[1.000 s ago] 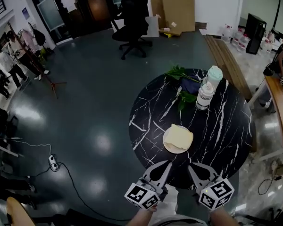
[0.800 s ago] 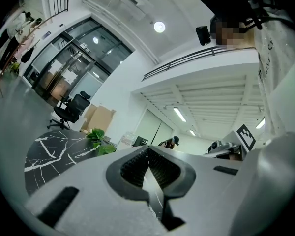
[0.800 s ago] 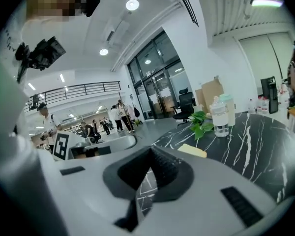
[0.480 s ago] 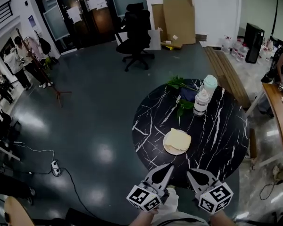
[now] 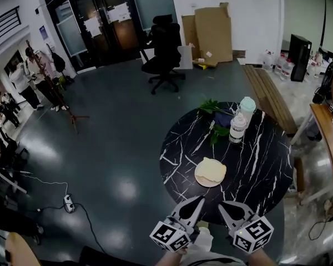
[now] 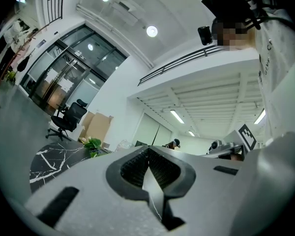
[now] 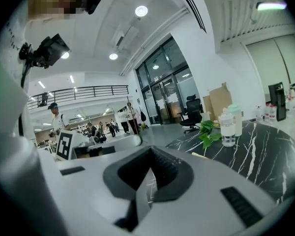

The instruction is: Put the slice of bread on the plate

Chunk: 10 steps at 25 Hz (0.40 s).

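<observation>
Black marble table [image 5: 255, 165] fills the head view, the slice of bread [image 5: 211, 170] lying on the plate [image 5: 202, 180] near its middle, while the left gripper [image 5: 197, 200] and right gripper [image 5: 222, 205] hang side by side over its near edge. The left gripper view shows those jaws clenched together on nothing. The right gripper view shows the same empty, closed jaws, with a bottle [image 7: 227, 129] far right.

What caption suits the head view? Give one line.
Bread slice lies on the plate on a round marble table; left hand-held gripper and right hand-held gripper hover shut nearby.
</observation>
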### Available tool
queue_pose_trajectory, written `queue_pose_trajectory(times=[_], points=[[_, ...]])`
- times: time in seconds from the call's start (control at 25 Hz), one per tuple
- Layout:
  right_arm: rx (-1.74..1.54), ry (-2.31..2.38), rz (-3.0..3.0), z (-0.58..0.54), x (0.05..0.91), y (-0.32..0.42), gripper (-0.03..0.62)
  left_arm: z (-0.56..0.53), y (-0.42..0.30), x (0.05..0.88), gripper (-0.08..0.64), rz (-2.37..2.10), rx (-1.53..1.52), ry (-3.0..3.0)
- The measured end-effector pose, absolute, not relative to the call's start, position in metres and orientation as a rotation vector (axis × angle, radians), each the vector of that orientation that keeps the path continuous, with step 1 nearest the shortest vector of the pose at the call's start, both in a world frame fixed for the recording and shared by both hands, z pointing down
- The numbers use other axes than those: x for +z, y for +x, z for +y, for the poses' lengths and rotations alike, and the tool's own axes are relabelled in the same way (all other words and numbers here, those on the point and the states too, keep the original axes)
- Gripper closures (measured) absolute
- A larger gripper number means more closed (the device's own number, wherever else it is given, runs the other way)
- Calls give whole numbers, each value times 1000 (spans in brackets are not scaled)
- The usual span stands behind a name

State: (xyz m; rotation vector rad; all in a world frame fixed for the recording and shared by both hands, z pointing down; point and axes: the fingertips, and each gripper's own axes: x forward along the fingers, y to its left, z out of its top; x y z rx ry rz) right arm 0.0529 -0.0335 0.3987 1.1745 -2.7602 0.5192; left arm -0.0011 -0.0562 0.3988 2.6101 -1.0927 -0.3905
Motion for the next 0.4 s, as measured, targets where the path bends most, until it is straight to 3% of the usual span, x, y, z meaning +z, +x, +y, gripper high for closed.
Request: queue_pose_trajectory(times=[0.4], points=[[554, 1180, -2754, -28, 397, 56, 581, -51, -2, 395, 552, -1098, -393, 2597]])
